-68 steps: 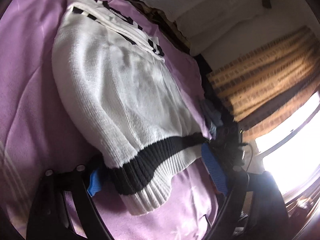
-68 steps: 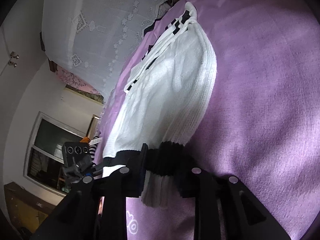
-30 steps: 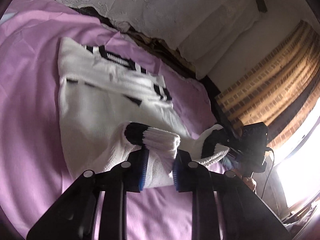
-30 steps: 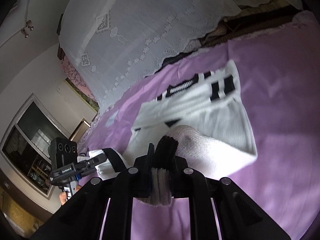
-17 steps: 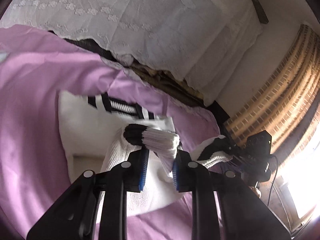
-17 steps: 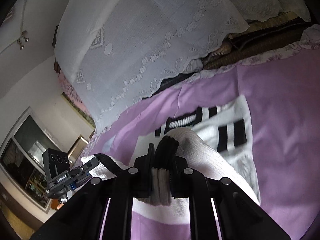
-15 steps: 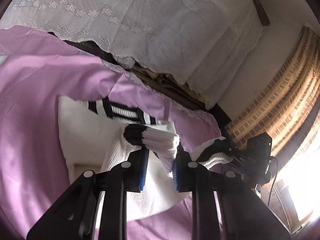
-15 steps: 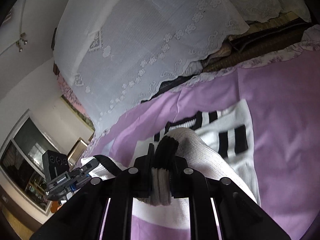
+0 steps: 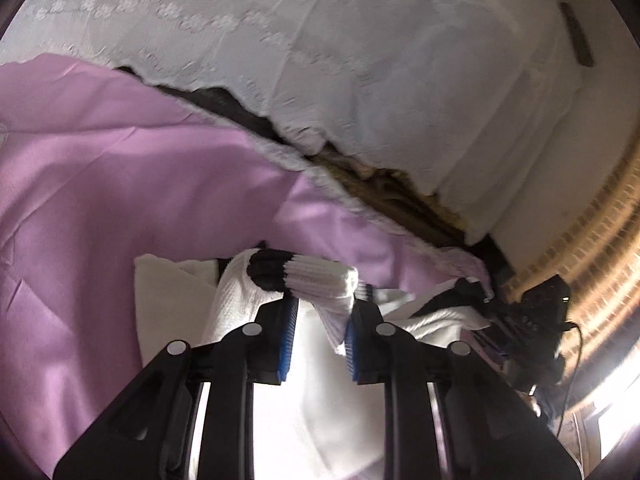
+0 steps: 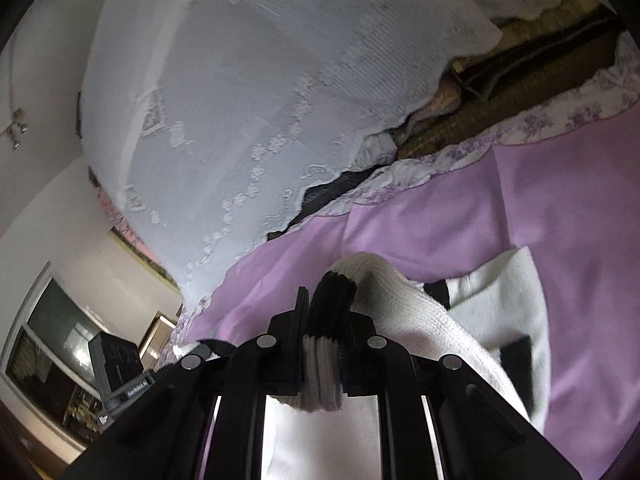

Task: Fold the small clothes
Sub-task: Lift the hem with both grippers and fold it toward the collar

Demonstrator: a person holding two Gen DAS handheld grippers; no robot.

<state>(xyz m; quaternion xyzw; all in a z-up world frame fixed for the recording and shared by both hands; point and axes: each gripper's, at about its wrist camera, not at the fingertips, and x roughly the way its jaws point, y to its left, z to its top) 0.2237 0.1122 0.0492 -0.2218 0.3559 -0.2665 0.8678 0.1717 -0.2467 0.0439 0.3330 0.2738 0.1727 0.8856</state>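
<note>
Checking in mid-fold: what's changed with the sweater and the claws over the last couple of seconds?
Both claws lifted the sweater's black-and-white hem off the purple sheet and carried it forward over the body toward the striped collar end, which is now mostly hidden. The left claw and right claw stay clamped on the hem; the sweater's far end hasn't moved.

Sweater (image 9: 320, 400) bottom beyond frame edge

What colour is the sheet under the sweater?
The bed sheet is plain lilac purple, clearest in the right wrist view.

Blurred fisheye frames — blown-out glare below
</note>
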